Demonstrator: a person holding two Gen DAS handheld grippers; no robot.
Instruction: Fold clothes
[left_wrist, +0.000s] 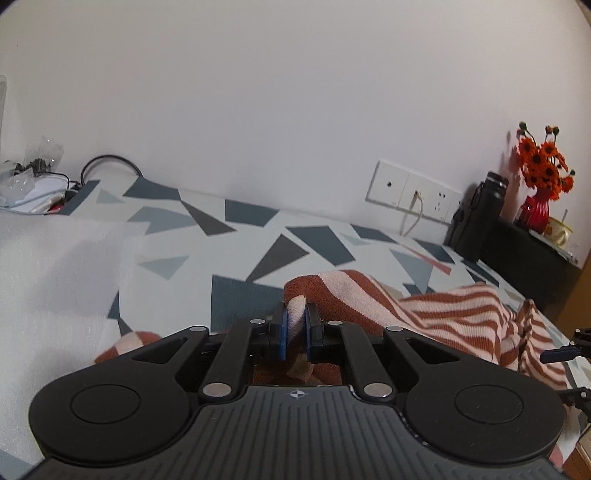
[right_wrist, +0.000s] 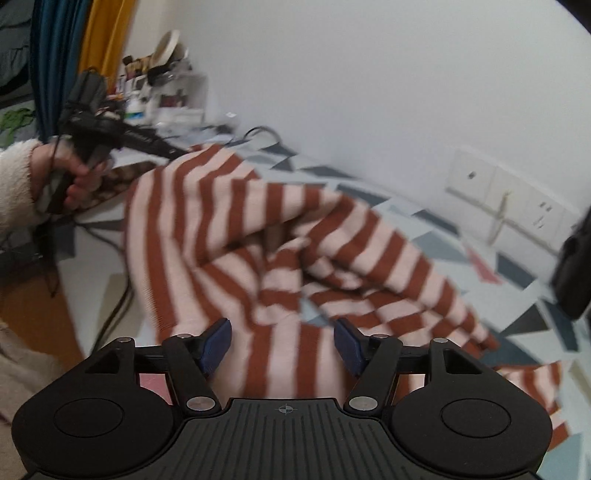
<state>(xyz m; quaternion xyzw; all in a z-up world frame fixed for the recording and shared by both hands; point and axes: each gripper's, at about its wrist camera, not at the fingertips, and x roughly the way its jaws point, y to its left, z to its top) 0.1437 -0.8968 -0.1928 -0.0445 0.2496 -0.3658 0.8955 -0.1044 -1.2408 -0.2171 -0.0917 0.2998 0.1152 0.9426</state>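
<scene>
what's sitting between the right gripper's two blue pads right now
Only striped sweater shows behind the gap of the open right gripper; nothing is pinched. The right wrist view shows this.

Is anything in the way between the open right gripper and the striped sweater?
Nothing visible. The right gripper is open with the striped sweater directly ahead of its fingers. The left gripper already pinches a fold of it.

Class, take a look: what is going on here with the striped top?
A person is folding a striped sweater on a bed with a patterned sheet. The left gripper is shut on a fold of its fabric. The right gripper is open over the sweater, holding nothing. The sweater lies rumpled, not folded yet.
</scene>
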